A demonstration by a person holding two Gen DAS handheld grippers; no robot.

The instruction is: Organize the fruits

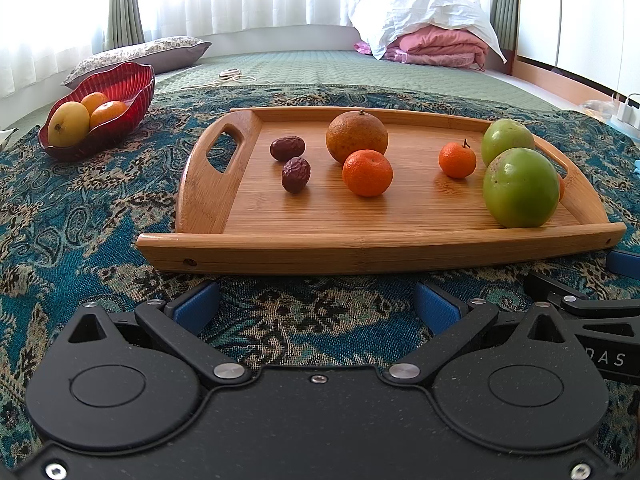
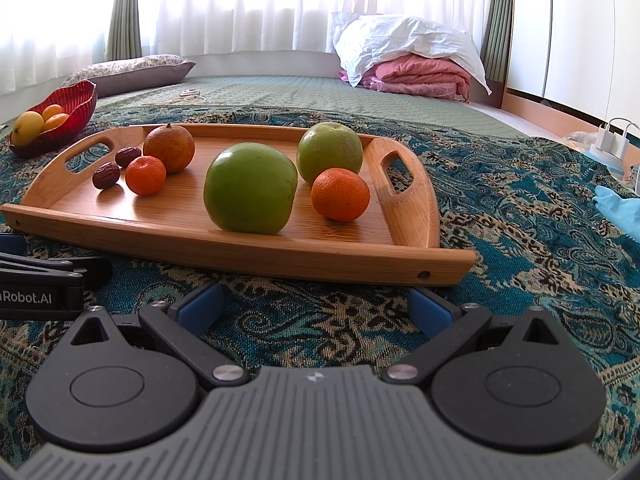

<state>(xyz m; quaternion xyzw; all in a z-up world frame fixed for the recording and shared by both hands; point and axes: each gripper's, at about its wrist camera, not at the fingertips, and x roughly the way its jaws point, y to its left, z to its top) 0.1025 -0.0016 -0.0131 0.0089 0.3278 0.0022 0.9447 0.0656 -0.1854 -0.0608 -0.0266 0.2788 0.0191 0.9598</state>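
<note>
Resting on the patterned cloth (image 1: 100,216), the left gripper (image 1: 316,304) and the right gripper (image 2: 316,306) both have their jaws spread wide and hold nothing. Just ahead of them lies the tray (image 2: 248,254), with two dates (image 1: 288,148), a brown orange (image 1: 357,136), mandarins (image 1: 367,173) and two green fruits (image 2: 250,189) on it, all apart from the grippers. The near wall of the tray stands between the grippers and the fruits. A red bowl (image 1: 136,80) with three yellow and orange fruits sits far left, beside a pillow (image 2: 132,70).
</note>
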